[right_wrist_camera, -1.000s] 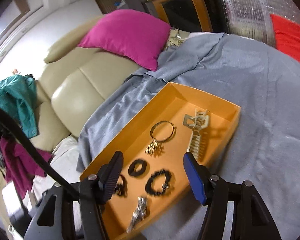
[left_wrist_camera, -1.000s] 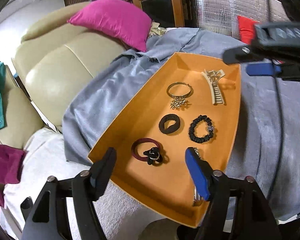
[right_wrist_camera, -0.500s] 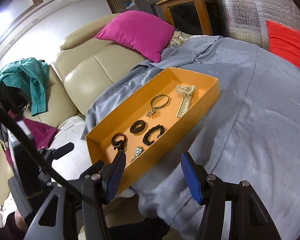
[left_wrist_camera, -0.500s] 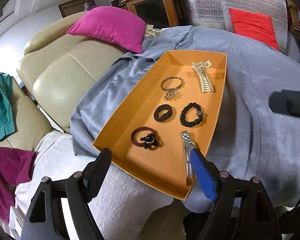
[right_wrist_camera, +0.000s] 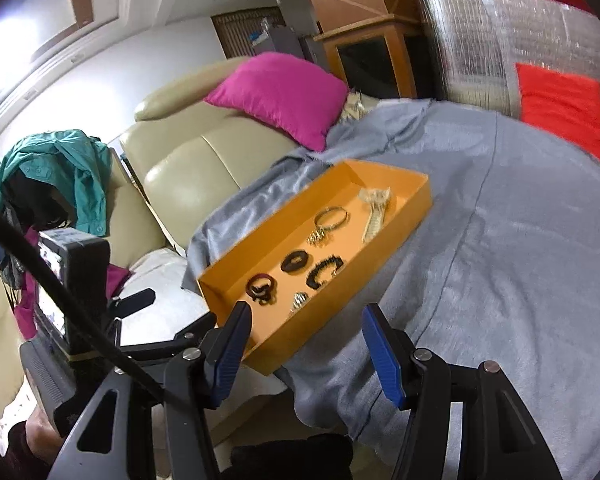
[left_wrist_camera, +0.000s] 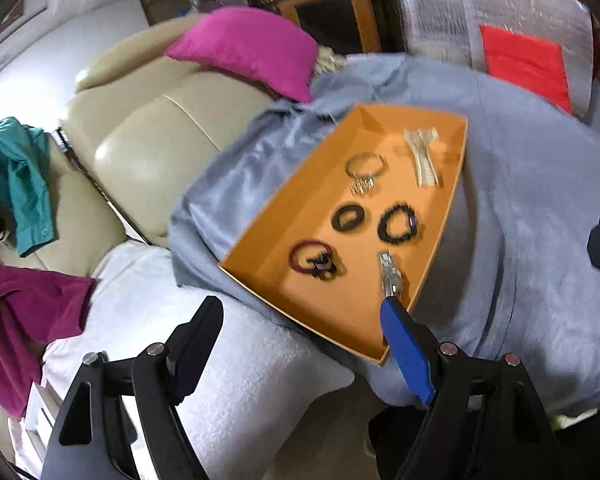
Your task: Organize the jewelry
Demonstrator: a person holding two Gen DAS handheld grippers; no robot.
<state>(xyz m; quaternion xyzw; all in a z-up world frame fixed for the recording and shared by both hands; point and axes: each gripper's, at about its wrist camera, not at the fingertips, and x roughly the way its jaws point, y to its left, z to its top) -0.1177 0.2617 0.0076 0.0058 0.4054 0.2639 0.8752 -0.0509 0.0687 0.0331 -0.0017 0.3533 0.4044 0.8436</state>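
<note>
An orange tray point(left_wrist_camera: 260, 236) point(right_wrist_camera: 342, 310) lies on a grey blanket. In it are a cream hair claw point(left_wrist_camera: 422, 156) point(right_wrist_camera: 376, 214), a silver bangle with charms point(left_wrist_camera: 364, 170) point(right_wrist_camera: 329, 222), a black hair tie point(left_wrist_camera: 347, 218) point(right_wrist_camera: 295, 261), a black bead bracelet point(left_wrist_camera: 398, 224) point(right_wrist_camera: 324, 271), a dark red band with a black clip point(left_wrist_camera: 312, 260) point(right_wrist_camera: 261, 285) and a silver watch point(left_wrist_camera: 390, 276) point(right_wrist_camera: 299, 301). My left gripper point(left_wrist_camera: 300, 316) is open and empty, hanging before the tray's near edge. My right gripper point(right_wrist_camera: 306, 320) is open and empty, back from the tray's near corner.
The grey blanket point(right_wrist_camera: 500, 248) covers a cream sofa point(left_wrist_camera: 148, 136) with a pink cushion point(left_wrist_camera: 248, 46) and a red cushion point(right_wrist_camera: 560, 108). A white towel point(left_wrist_camera: 240, 364) lies by the tray. Teal point(right_wrist_camera: 80, 172) and magenta point(left_wrist_camera: 16, 320) clothes hang at left. The left gripper's body point(right_wrist_camera: 72, 280) is in the right wrist view.
Both grippers have pulled back from the tray, which now looks smaller and farther. The right gripper moved right, off the tray and over the blanket. Nothing was picked up.
</note>
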